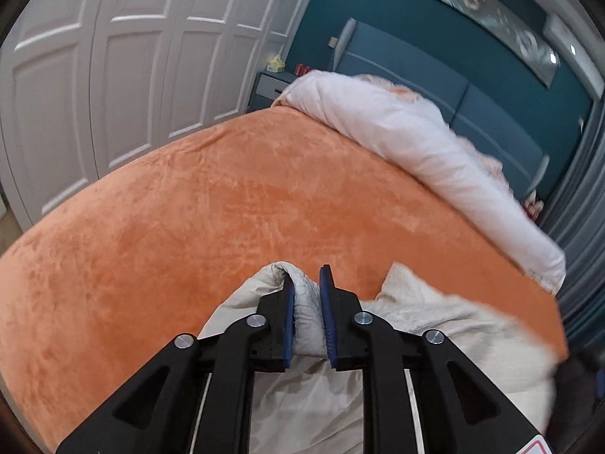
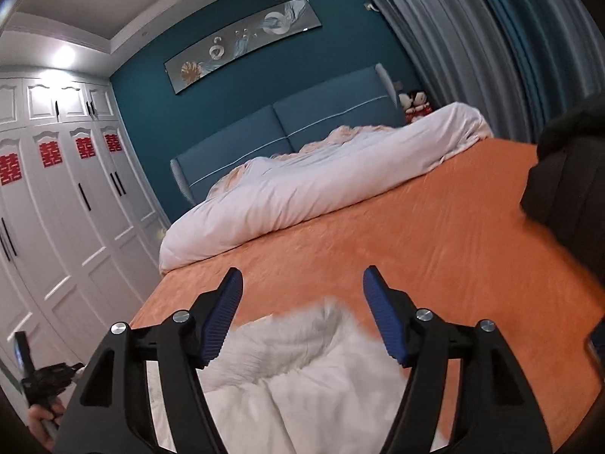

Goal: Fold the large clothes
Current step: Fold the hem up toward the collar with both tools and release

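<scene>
The left gripper (image 1: 307, 302) is squeezing a thick fold of the cream coat (image 1: 435, 325). Its two blue pads (image 1: 327, 317) are sitting close together, with the soft cloth bunched up between them. The rest of the coat is lying under and to the right of the claw, at the near edge of the bed. It is looking puffy and wrinkled there.

The right gripper (image 2: 302, 302) is hanging wide open. Nothing is sitting between its blue pads (image 2: 223, 314). Just below it, the same coat (image 2: 302, 370) is showing a fluffy white trim that is looking blurry. The claw is hovering over the cloth, and I cannot tell if it is touching.

At the near left in the right wrist view, a hand (image 2: 41, 422) is holding the handle of the other tool. At the right edge, something dark (image 2: 567, 181) is sticking into view. It is too blurry to name.

Past the coat, the orange blanket (image 1: 227, 208) is covering the whole bed. Farther back, a rolled-up white quilt (image 2: 302, 185) is lying across the bed. Behind the quilt, the blue headboard (image 2: 302, 125) is standing against a dark teal wall (image 2: 181, 113). A long picture (image 2: 242, 43) is hanging on that wall. White wardrobe doors (image 1: 113, 68) are standing on the far left, and grey curtains (image 2: 472, 38) are hanging on the far right.
</scene>
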`<state>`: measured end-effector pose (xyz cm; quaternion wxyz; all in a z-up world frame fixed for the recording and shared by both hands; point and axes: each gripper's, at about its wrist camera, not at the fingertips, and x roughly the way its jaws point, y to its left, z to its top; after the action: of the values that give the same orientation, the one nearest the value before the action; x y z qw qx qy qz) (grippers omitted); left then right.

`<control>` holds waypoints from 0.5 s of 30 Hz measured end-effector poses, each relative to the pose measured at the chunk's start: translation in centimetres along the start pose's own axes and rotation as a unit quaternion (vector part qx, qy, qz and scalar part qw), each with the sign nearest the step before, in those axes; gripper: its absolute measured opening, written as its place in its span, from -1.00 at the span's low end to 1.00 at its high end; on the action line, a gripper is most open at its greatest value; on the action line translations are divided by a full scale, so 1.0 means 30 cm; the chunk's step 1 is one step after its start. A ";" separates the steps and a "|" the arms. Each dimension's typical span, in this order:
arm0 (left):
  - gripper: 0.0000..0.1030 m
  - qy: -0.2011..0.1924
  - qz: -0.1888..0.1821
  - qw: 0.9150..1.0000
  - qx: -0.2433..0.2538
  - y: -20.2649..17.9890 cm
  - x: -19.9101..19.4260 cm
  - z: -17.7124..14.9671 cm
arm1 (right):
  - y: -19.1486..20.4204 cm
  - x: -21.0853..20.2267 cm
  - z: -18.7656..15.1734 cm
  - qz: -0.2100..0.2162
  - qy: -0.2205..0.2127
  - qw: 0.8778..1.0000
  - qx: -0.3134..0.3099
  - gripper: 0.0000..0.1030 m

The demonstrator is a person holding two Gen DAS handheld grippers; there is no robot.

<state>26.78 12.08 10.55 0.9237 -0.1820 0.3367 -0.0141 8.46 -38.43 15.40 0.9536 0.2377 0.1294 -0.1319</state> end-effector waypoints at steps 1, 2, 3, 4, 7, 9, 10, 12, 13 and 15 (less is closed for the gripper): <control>-0.60 -0.016 0.004 1.000 -0.006 0.007 -0.023 0.010 | -0.005 -0.007 0.004 0.001 0.001 1.000 -0.001 0.25; -0.52 -0.047 0.024 0.999 -0.005 0.007 -0.052 0.024 | -0.005 -0.012 0.004 0.004 0.003 1.000 -0.005 0.25; -0.30 -0.089 0.042 0.995 0.001 0.004 -0.090 0.039 | 0.002 -0.015 0.000 0.004 0.006 1.000 -0.013 0.25; -0.06 -0.131 0.051 0.990 0.013 0.000 -0.134 0.054 | 0.010 -0.014 -0.007 0.005 0.010 1.000 -0.023 0.25; 0.06 -0.157 0.049 0.985 0.045 -0.033 -0.180 0.091 | 0.051 0.024 -0.053 0.014 0.044 0.997 -0.055 0.09; 0.08 -0.099 0.014 0.993 0.070 -0.076 -0.128 0.065 | 0.103 0.080 -0.112 0.022 0.079 0.993 -0.081 -0.15; 0.09 -0.077 0.008 0.994 0.082 -0.096 -0.102 0.044 | 0.126 0.111 -0.139 0.025 0.096 0.991 -0.092 -0.22; 0.11 -0.030 0.006 0.992 0.123 -0.158 -0.029 -0.046 | 0.170 0.189 -0.205 0.032 0.133 0.984 -0.115 -0.42; 0.12 -0.015 0.006 0.990 0.139 -0.184 0.004 -0.089 | 0.186 0.220 -0.232 0.030 0.145 0.981 -0.126 -0.44; 0.12 0.004 0.011 0.987 0.158 -0.222 0.067 -0.167 | 0.209 0.292 -0.286 0.014 0.167 0.973 -0.160 -0.52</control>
<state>25.85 3.93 8.06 0.9395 -0.0306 0.3362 -0.0579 17.01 -30.55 7.98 0.9459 0.1024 0.3030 -0.0540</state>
